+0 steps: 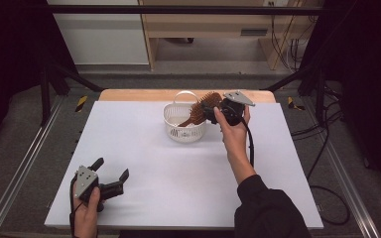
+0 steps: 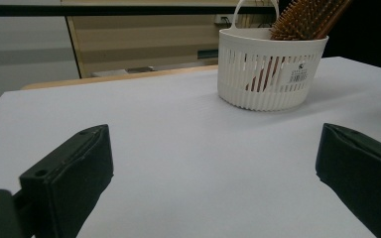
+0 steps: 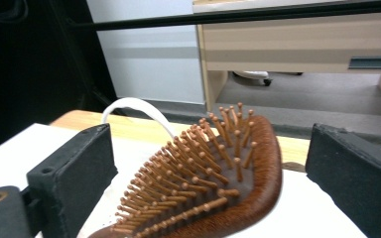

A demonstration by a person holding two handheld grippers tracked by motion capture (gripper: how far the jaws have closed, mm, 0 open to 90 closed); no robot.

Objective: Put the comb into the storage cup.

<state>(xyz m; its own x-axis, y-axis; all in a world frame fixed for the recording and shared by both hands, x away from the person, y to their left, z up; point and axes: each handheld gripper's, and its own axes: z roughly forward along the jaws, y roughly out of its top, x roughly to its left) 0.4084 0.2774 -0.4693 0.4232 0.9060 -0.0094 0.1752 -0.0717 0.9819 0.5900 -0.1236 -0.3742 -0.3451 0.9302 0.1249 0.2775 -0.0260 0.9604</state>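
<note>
With the right tongs (image 1: 213, 113) spread around the hairbrush (image 1: 202, 107), a snagged bristle could tip the basket (image 1: 184, 130); left tongs (image 1: 110, 173) gape idle.

The label (image 2: 298, 74) on the white basket (image 2: 270, 84) is too small to read.

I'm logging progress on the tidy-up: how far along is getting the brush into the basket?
Done: the wooden hairbrush stands handle-down in the white basket, head leaning over the rim. In hand: the right gripper is open around the head, pads clear. Left: drawing that gripper away. The left gripper rests open near the table front.
</note>
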